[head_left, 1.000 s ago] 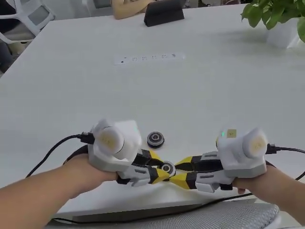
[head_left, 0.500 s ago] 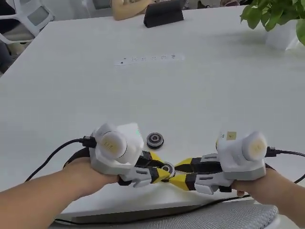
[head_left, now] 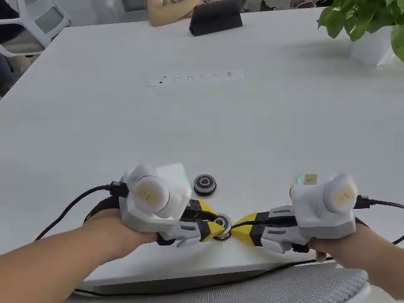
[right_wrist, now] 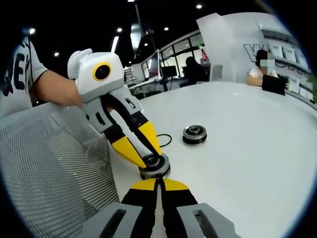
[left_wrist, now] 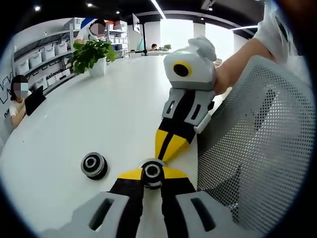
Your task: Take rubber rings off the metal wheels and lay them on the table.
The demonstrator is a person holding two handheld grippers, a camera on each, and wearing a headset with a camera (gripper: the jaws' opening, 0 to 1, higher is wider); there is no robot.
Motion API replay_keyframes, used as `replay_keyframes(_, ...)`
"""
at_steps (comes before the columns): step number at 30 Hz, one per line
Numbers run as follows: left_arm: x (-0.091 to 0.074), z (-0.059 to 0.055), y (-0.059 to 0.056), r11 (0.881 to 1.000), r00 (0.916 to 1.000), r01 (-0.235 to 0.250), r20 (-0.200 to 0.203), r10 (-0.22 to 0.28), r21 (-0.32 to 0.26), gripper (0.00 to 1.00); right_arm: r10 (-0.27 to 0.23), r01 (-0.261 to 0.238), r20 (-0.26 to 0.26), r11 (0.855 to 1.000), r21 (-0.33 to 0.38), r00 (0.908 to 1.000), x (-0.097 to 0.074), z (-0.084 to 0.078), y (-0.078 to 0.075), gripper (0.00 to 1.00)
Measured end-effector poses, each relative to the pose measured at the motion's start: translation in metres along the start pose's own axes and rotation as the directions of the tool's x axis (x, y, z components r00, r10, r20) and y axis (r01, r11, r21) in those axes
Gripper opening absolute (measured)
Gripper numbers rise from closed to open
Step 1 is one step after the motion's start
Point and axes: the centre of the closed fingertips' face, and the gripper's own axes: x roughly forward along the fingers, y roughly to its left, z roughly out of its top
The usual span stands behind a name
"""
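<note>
Progress looks early: left gripper [head_left: 216, 228] fingers clamp one wheel [left_wrist: 151, 171], right gripper [head_left: 236, 225] fingers closed against its ring; second wheel [head_left: 205, 184] sits on the bench [head_left: 252, 126], apparently untouched.

Bright, even light falls on my white counter [head_left: 265, 126] in the head view, which is sharp throughout with soft, faint shadows. My two gripper views bow at the edges under fisheye distortion. Ceiling spots [right_wrist: 199, 6] glare out of darkness overhead and the far windows [left_wrist: 183, 32] are blown out.
</note>
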Motion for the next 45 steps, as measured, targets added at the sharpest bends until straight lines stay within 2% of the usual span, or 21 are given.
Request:
replay_keyframes(5,0.000,0.001,0.001,1.000,1.0000,-0.005,0.000,0.005,0.004,0.07,-0.018,0.017,0.014,0.998,0.063,0.9997,0.000,0.001,-0.001,0.00)
replay_keyframes(8,0.000,0.001,0.001,1.000,1.0000,-0.008,0.001,0.008,0.007,0.07,-0.027,0.023,0.031,0.992,0.126,0.9992,0.000,0.000,-0.003,0.00)
replay_keyframes(14,0.000,0.001,0.001,1.000,0.9999,-0.012,0.001,0.012,0.011,0.07,-0.034,0.021,0.063,0.978,0.205,0.9974,-0.002,0.001,-0.003,0.00)
replay_keyframes(24,0.000,0.001,0.001,1.000,0.9998,-0.018,-0.001,0.018,0.007,0.07,-0.051,0.021,0.106,0.963,0.268,0.9930,-0.006,0.006,-0.003,0.00)
replay_keyframes(25,0.000,0.000,0.001,1.000,0.9998,-0.019,-0.001,0.019,0.008,0.07,-0.051,0.005,0.142,0.951,0.308,0.9886,-0.007,0.012,-0.004,0.00)
replay_keyframes(26,0.000,0.000,0.001,1.000,0.9998,-0.020,-0.001,0.020,0.008,0.07,-0.044,-0.011,0.156,0.942,0.336,0.9868,-0.009,0.015,-0.003,0.00)
replay_keyframes(28,0.000,0.000,0.001,1.000,0.9997,-0.023,-0.002,0.023,0.003,0.07,-0.048,0.005,0.133,0.953,0.302,0.9899,-0.008,0.012,-0.003,0.00)
replay_keyframes(29,0.000,0.000,0.001,1.000,0.9997,-0.023,-0.003,0.023,0.003,0.07,-0.046,0.003,0.137,0.954,0.299,0.9896,-0.007,0.013,-0.003,0.00)
replay_keyframes(34,-0.001,0.000,0.001,1.000,0.9996,-0.028,-0.003,0.028,-0.003,0.07,-0.042,-0.003,0.139,0.951,0.308,0.9894,-0.007,0.014,-0.003,0.00)
replay_keyframes(45,-0.001,0.000,0.000,1.000,0.9996,-0.028,-0.005,0.028,-0.003,0.07,-0.033,-0.004,0.124,0.958,0.287,0.9917,-0.007,0.016,-0.001,0.00)
